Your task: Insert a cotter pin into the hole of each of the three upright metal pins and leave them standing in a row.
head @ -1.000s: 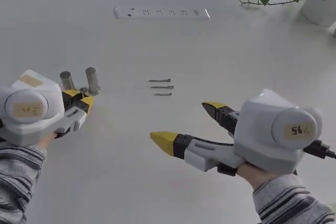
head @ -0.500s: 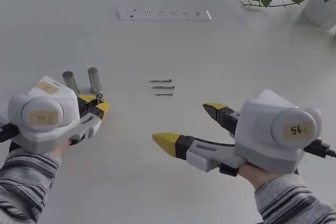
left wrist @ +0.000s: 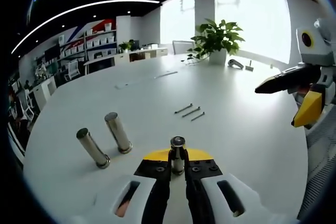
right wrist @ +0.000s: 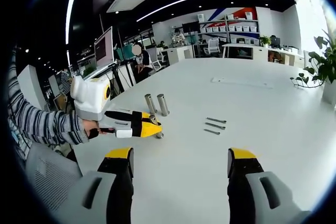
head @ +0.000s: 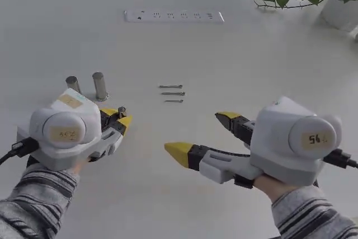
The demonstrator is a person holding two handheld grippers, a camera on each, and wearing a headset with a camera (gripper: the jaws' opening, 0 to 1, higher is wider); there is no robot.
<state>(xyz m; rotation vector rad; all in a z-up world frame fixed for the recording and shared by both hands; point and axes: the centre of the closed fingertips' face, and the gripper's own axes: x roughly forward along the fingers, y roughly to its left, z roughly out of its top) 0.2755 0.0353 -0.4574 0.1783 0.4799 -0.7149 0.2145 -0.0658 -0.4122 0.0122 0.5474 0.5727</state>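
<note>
**Step in hand (judged):** readying the first metal pin for its cotter pin.

- **Left gripper** (head: 120, 117): clamped on one metal pin (left wrist: 177, 149), held upright between its jaw tips. Whether the pin's base touches the table (head: 168, 48) cannot be told.
- **Right gripper** (head: 198, 134): jaws wide apart, empty.
- **Next move (judged):** the right gripper reaches forward, nips one cotter pin and lines it up with the held pin's cross-hole, which is too small to see here.
- **Count, metal pins:** three. One is held; a second pin (head: 72, 84) and a third pin (head: 99, 85) stand just beyond the left gripper.
- **Count, cotter pins:** three cotter pins (head: 173, 93), lying parallel, ahead of and between both grippers.
</note>
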